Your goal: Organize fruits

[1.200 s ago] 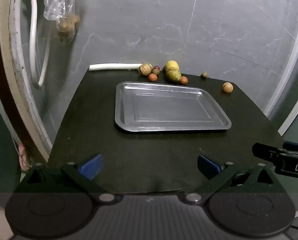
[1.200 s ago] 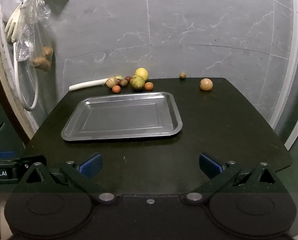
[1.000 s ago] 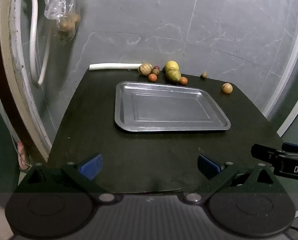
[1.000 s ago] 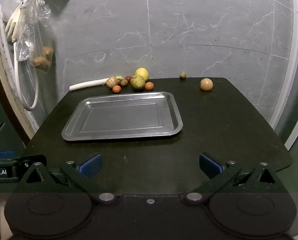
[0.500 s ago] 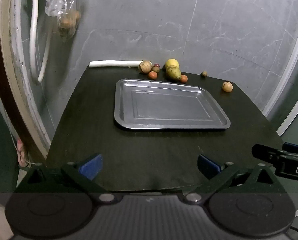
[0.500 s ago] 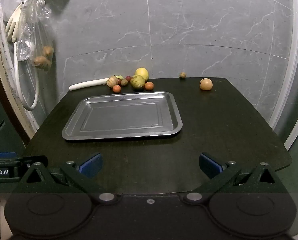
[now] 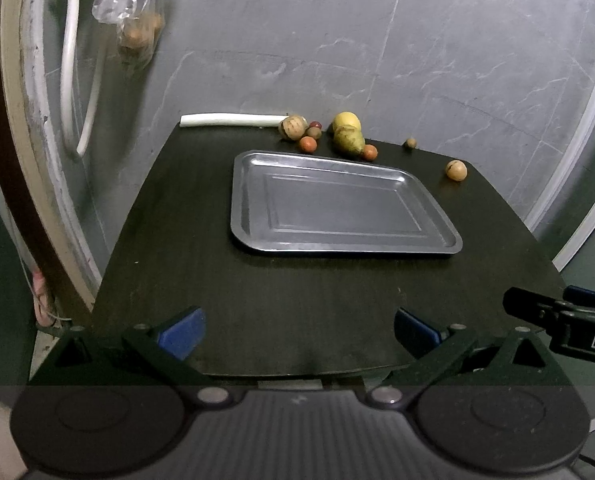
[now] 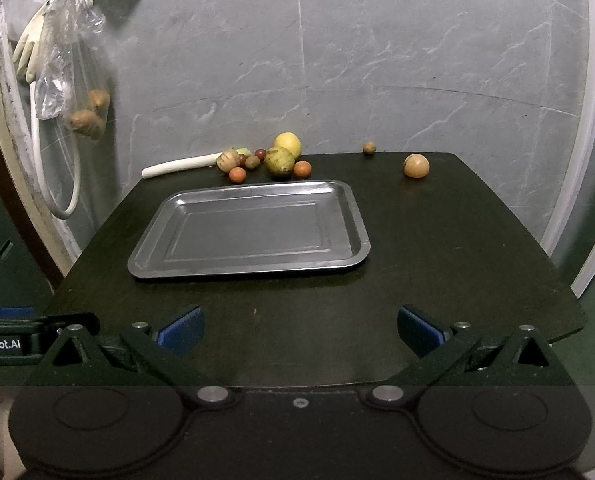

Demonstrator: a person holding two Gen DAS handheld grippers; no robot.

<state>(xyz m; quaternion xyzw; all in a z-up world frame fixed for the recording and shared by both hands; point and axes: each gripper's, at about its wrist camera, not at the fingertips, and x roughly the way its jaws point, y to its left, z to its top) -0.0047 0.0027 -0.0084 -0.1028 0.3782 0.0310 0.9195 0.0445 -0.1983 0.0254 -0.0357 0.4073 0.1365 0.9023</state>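
I have both grippers, left gripper and right gripper, jaws wide apart, holding nothing, near side of metal tray; pear and the other fruit beyond it.

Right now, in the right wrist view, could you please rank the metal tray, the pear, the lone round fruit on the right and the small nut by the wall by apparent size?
1. Metal tray
2. Pear
3. Lone round fruit, only slightly smaller than the pear
4. Small nut
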